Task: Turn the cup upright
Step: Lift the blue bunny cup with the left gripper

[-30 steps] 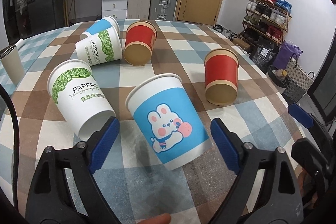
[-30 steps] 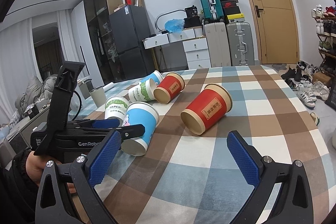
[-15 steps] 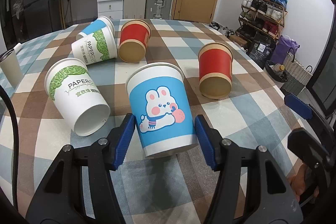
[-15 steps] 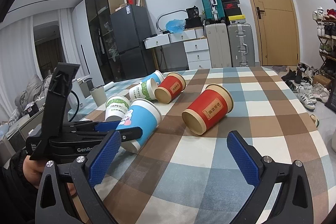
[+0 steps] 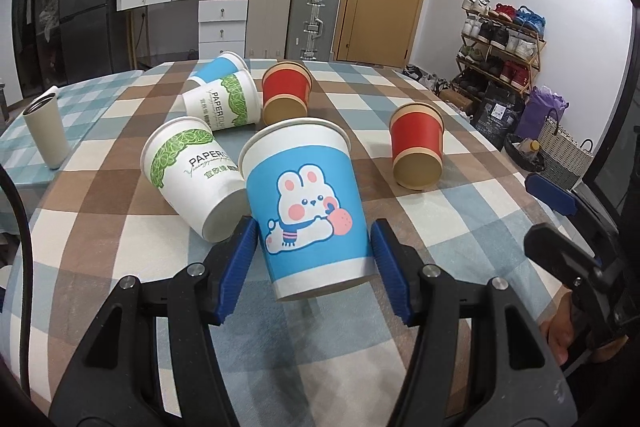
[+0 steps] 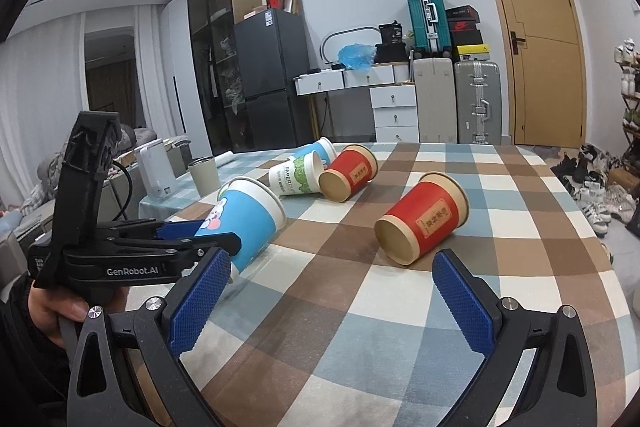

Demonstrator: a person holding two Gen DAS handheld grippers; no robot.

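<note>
My left gripper (image 5: 313,263) is shut on a blue paper cup with a rabbit print (image 5: 306,207), gripped near its base. The cup is lifted off the checked tablecloth and tilted, mouth up and away; it also shows in the right wrist view (image 6: 250,223). My right gripper (image 6: 330,297) is open and empty, low over the table's near edge, to the right of the left gripper (image 6: 192,239). A red cup (image 6: 424,223) lies on its side just ahead of it.
Other cups lie on their sides: a green-and-white one (image 5: 196,171) right beside the held cup, another (image 5: 224,105), a blue one (image 5: 218,67), two red ones (image 5: 286,91) (image 5: 418,149). A beige tumbler (image 5: 44,131) stands at the left edge.
My left gripper closed on the rabbit cup, then lifted it and tipped it toward upright. My right gripper stayed open and nearly still.
</note>
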